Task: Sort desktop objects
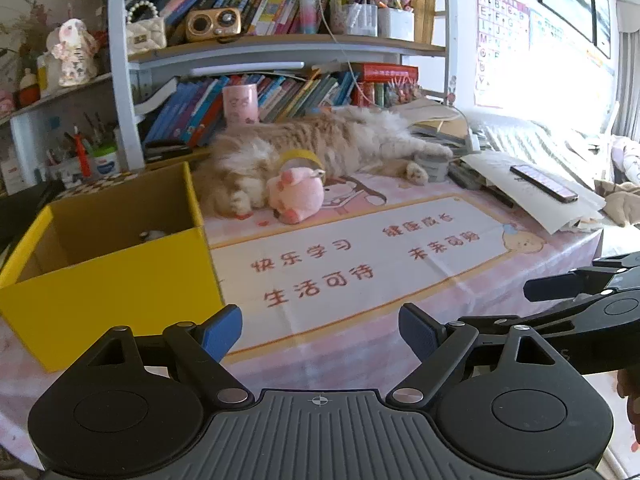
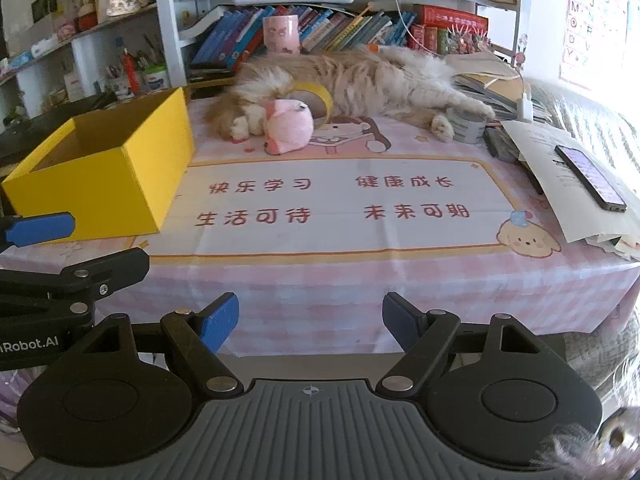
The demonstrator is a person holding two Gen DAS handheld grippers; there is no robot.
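A yellow cardboard box stands open on the left of the desk, with a small pale item inside. A pink plush pig lies at the back middle, against a sleeping cat. A yellow tape roll leans behind the pig. A grey tape roll sits under the cat's paw. My left gripper is open and empty over the desk's front edge. My right gripper is open and empty, just off the front edge.
A phone lies on loose papers at the right. Bookshelves with books and a pink cup stand behind. A printed mat covers the desk middle. Each gripper shows in the other's view.
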